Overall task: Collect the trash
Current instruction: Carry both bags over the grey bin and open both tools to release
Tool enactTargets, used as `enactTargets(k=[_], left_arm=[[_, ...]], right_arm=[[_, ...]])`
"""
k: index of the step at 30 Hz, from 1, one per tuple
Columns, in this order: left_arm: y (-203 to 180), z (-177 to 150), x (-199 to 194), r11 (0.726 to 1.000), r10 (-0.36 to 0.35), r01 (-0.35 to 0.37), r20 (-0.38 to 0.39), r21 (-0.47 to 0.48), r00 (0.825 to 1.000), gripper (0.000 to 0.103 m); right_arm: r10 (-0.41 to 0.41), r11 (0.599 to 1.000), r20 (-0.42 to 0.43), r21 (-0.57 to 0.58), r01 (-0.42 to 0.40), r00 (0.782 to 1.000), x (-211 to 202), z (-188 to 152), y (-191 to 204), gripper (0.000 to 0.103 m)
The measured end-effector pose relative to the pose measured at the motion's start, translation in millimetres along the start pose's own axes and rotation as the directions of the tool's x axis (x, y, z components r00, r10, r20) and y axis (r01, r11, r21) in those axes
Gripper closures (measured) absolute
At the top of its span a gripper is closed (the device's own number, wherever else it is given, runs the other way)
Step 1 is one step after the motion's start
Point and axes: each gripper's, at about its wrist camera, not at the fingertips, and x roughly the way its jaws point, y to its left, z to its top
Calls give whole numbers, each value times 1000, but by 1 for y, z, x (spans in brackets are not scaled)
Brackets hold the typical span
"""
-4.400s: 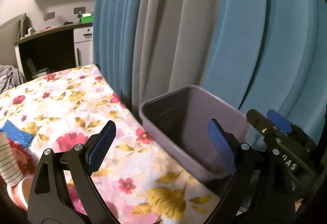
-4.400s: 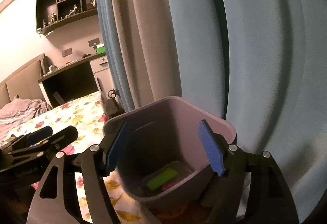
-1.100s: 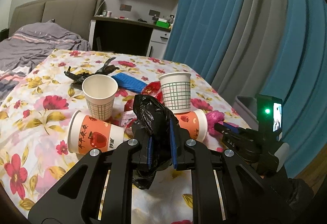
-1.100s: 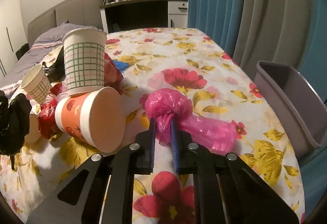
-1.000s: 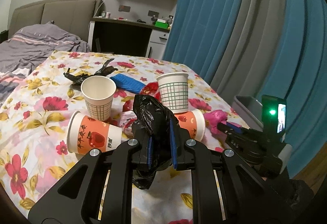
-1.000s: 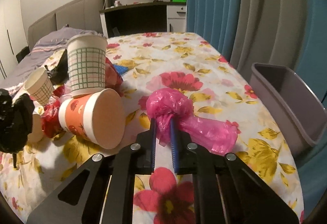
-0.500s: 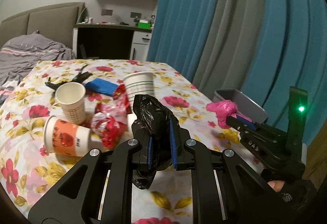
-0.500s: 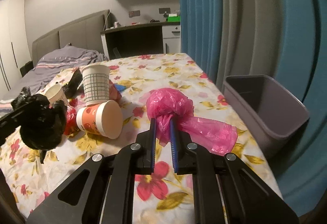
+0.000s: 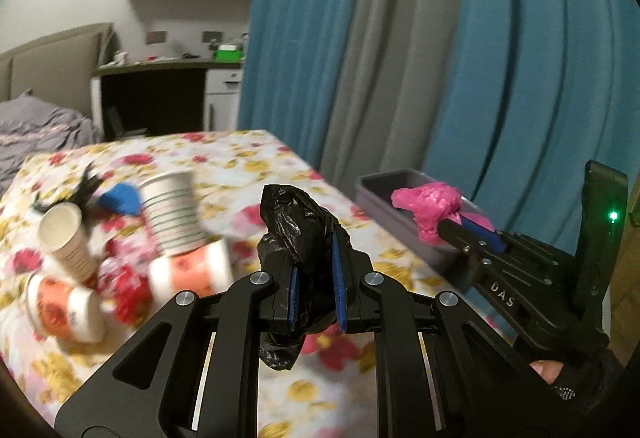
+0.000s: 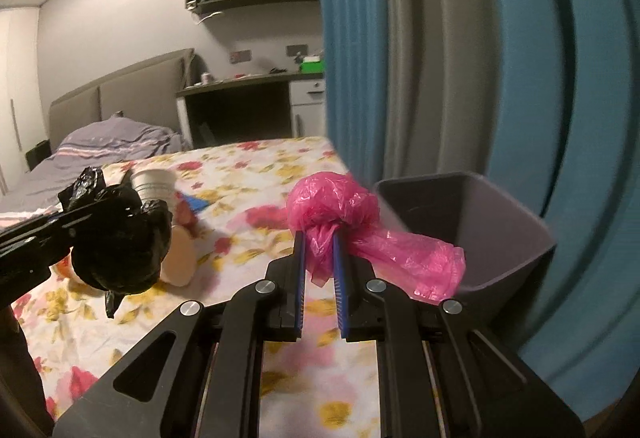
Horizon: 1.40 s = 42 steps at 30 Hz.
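L gripper (image 9: 314,288) clamps black bag (image 9: 300,234); R gripper (image 9: 448,226) w/ pink bag (image 9: 428,204) over grey bin (image 9: 384,198).

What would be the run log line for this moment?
left gripper: shut on black bag | right gripper: shut on pink bag | bin: near

Crumpled black plastic bag (image 9: 304,230) pinched between left tool (image 9: 314,294) pads, bulging above tips, tail hanging below. Knotted pink plastic bag (image 10: 332,214) clamped in right tool (image 10: 320,278), ball above tips, loose end trailing right toward grey bin (image 10: 500,234). Bin open-topped, just right of and beyond the right tool, beside the floral bed edge. Left of left tool: upright grid-print paper cup (image 9: 170,210), white cup (image 9: 66,238) tilted, two orange cups (image 9: 64,308) lying on their sides, blurred.
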Motion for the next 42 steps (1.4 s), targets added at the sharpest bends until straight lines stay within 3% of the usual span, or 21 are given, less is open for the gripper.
enactTargets(k=[9,13,17,25,42], left_arm=[[-67,43,51,987,-128,125,21,104,992,90],[-90,59,85,974,-198,195,12,119,980,90],[-107,68,122,967,-213,213,-11,137,977,90],[-115,74,186,962,-262,267,-90,53,961,90],[-135,78,242,953,-291,299,-135,47,947,90]], right_arm=[[-140,988,37,69,137,989,13,24,-73,89],[-181,979,49,102,176,982,21,34,-101,89],[-207,972,48,124,200,977,33,41,-122,89],[-223,965,22,146,218,975,55,40,-142,89],[-252,953,-9,170,250,968,79,43,-163,89]])
